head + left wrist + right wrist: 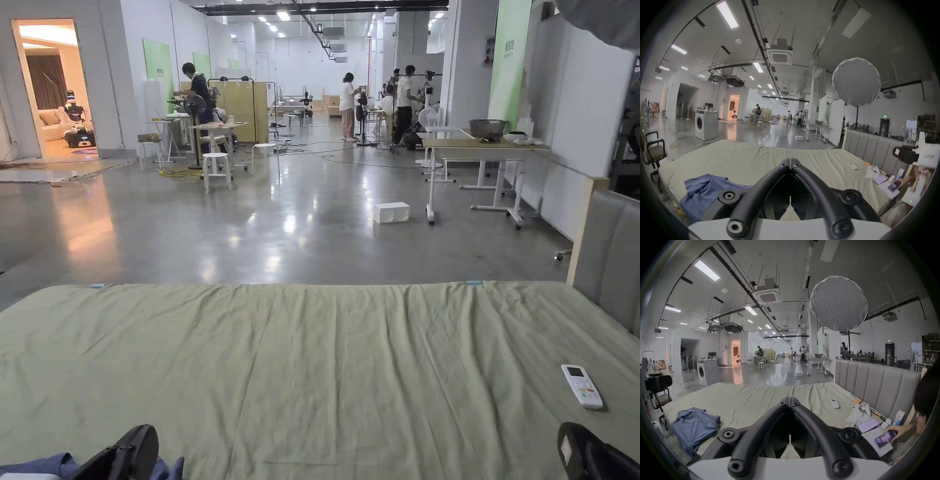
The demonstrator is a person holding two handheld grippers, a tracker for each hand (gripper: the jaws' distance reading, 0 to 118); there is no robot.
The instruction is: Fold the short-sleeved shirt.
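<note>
I see the blue shirt lying in a loose heap on the bed, at the near left corner of the bed, far from the white remote on the other side. It is not spread out and not folded yet, so I think the job has hardly begun.

My left gripper has its fingers pressed together with nothing between them. My right gripper is the same, tips touching and empty. Both hang over the near edge of the bed, and the shirt is off to the left of them.

The shirt looks soft, thin and light. I think it will flop and sag when I lift it, and it will not keep its shape. It should not slip much or break. One pinch may catch two layers at once, so I must look first.

I would spread the fingers, then take the shirt by its two shoulders, one in each gripper. Right now I cannot tell where the shoulders are in the heap. The bed sheet is soft too, so I must not pinch it along with the shirt.
</note>
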